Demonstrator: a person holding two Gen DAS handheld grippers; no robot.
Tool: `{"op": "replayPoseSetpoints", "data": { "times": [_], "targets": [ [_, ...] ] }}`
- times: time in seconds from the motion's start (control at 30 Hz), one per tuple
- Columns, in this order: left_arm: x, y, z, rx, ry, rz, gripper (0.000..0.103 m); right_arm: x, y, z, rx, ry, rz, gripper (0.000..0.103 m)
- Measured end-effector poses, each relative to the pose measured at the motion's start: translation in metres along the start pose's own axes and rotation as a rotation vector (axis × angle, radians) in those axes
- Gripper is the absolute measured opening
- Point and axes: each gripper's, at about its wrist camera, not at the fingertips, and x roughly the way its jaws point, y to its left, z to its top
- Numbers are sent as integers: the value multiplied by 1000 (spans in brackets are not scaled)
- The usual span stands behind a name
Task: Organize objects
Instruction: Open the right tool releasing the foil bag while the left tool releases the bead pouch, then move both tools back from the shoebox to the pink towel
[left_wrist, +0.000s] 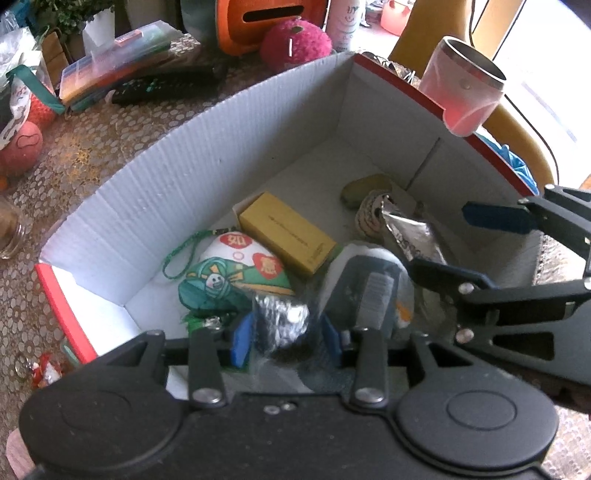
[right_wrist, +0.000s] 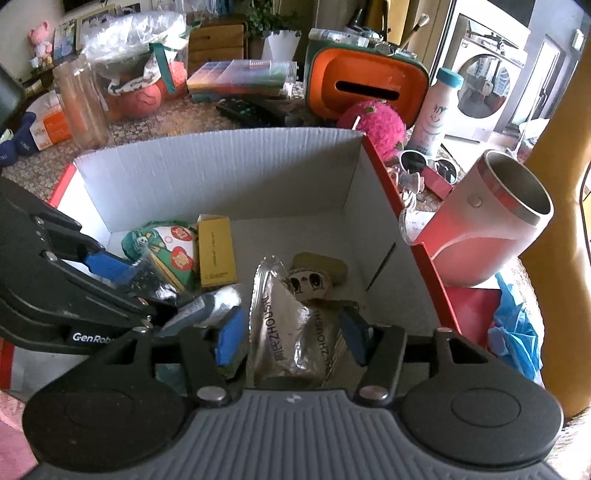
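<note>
A white cardboard box with red outer sides (left_wrist: 207, 147) (right_wrist: 221, 166) holds a yellow box (left_wrist: 286, 232) (right_wrist: 216, 251), a green and white charm pouch (left_wrist: 236, 273) (right_wrist: 166, 247), a silver foil packet (left_wrist: 410, 236) (right_wrist: 280, 317) and a clear bag with a dark card (left_wrist: 369, 288) (right_wrist: 207, 306). My left gripper (left_wrist: 286, 341) is inside the box, blue pads open around a crinkled clear bag (left_wrist: 280, 321). My right gripper (right_wrist: 291, 332) is also in the box, its pads open on either side of the foil packet. Each gripper shows in the other's view.
A pink tumbler (left_wrist: 465, 85) (right_wrist: 487, 225) stands by the box's right wall. Behind the box are a pink plush ball (right_wrist: 373, 123), an orange case (right_wrist: 369, 86), a remote (right_wrist: 251, 109), a plastic organiser (right_wrist: 240, 79), sunglasses (right_wrist: 428, 162) and a bottle (right_wrist: 436, 110).
</note>
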Motion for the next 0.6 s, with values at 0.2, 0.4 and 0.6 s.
{"op": "replayPoseSetpoints", "data": {
  "times": [0.2, 0.4, 0.6],
  "targets": [
    [-19, 1, -8, 4, -46, -2, 51, -22, 2, -4, 11, -41, 7, 60],
    [-47, 4, -24, 14, -95, -18, 51, -53, 7, -12, 29, -91, 23, 60],
    [-81, 10, -43, 6, -153, -20, 51, -83, 27, -20, 21, -138, 39, 60]
  ]
}}
